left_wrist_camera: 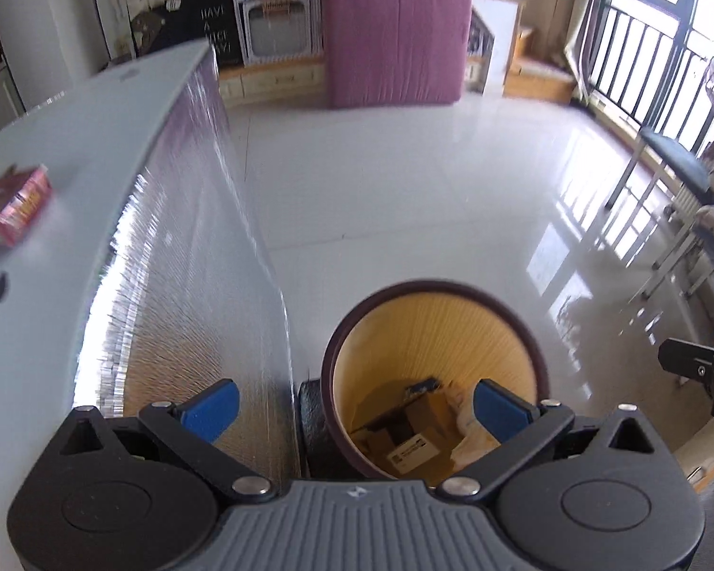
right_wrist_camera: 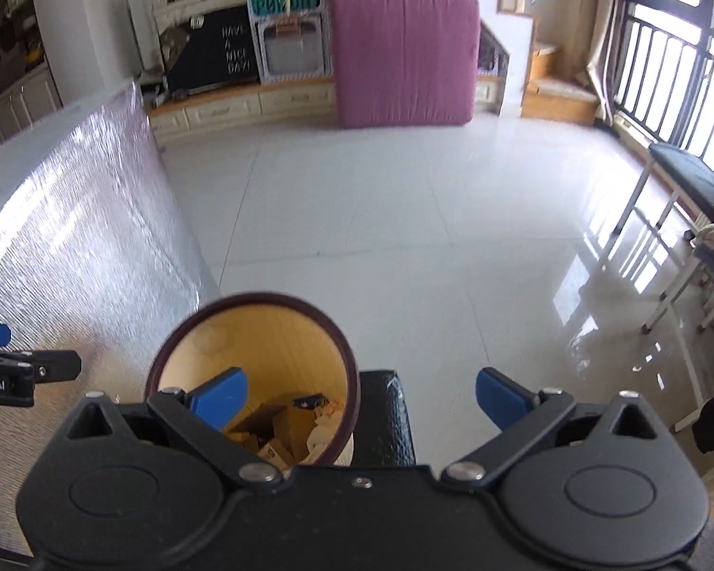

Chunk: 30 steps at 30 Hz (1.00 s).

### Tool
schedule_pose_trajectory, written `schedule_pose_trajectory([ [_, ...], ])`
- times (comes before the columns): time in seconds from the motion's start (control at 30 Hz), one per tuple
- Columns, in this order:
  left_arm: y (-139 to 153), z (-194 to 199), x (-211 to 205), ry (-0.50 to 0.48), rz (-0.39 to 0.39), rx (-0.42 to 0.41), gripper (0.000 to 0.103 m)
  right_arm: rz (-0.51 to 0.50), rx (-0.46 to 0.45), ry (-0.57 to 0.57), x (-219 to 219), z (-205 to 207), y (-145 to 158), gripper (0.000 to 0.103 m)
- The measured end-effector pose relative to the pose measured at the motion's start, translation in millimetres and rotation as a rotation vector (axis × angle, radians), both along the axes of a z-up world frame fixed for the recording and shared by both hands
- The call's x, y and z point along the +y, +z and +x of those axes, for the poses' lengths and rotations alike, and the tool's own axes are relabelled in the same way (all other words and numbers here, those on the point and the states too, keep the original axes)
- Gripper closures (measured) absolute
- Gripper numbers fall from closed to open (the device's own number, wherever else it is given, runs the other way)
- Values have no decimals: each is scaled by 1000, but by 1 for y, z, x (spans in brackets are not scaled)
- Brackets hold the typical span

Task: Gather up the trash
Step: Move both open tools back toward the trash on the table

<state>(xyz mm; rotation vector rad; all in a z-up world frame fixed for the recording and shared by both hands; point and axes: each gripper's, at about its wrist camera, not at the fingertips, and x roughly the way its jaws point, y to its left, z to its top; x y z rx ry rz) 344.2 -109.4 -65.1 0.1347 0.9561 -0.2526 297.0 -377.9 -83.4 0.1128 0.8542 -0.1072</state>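
A round bin (left_wrist_camera: 433,333) with a dark rim and yellow inside stands on the floor beside the table; it also shows in the right wrist view (right_wrist_camera: 262,333). Cardboard scraps and crumpled paper (left_wrist_camera: 414,438) lie in its bottom, also visible in the right wrist view (right_wrist_camera: 290,423). A pink carton (left_wrist_camera: 16,209) lies on the white table (left_wrist_camera: 85,152) at the left. My left gripper (left_wrist_camera: 357,409) is open and empty, held above the bin's near rim. My right gripper (right_wrist_camera: 361,404) is open and empty, just right of the bin.
The table's side is covered in silver foil (left_wrist_camera: 190,261). A black block (right_wrist_camera: 385,423) sits beside the bin. A pink mattress (left_wrist_camera: 395,33) leans against cabinets at the back. Chairs (left_wrist_camera: 676,166) and a window railing stand at the right, across glossy white floor (left_wrist_camera: 404,190).
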Motion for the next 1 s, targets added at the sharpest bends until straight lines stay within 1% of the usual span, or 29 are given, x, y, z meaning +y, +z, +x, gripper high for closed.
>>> schedule_pose_trajectory([
  [0.13,27,-17,9,0,-37,-69,0,1,-61,-7,-2,-16,26,0],
  [0.27,54,-34,21,9,-92,-140,0,8,-130,-15,2,-33,49,0],
  [0.4,79,-50,35,13,-131,-207,0,32,-220,-17,8,-49,69,0],
  [0.47,89,-58,43,18,-140,-244,0,47,-258,-17,12,-54,76,0],
  [0.57,99,-72,60,35,-147,-296,0,66,-310,-2,23,-64,87,0],
  [0.7,103,-84,86,70,-181,-332,0,85,-375,25,40,-73,98,0],
  [0.8,110,-92,105,99,-198,-378,0,92,-422,52,57,-77,103,0],
  [1.0,124,-101,145,150,-188,-481,0,121,-513,73,84,-80,109,0],
])
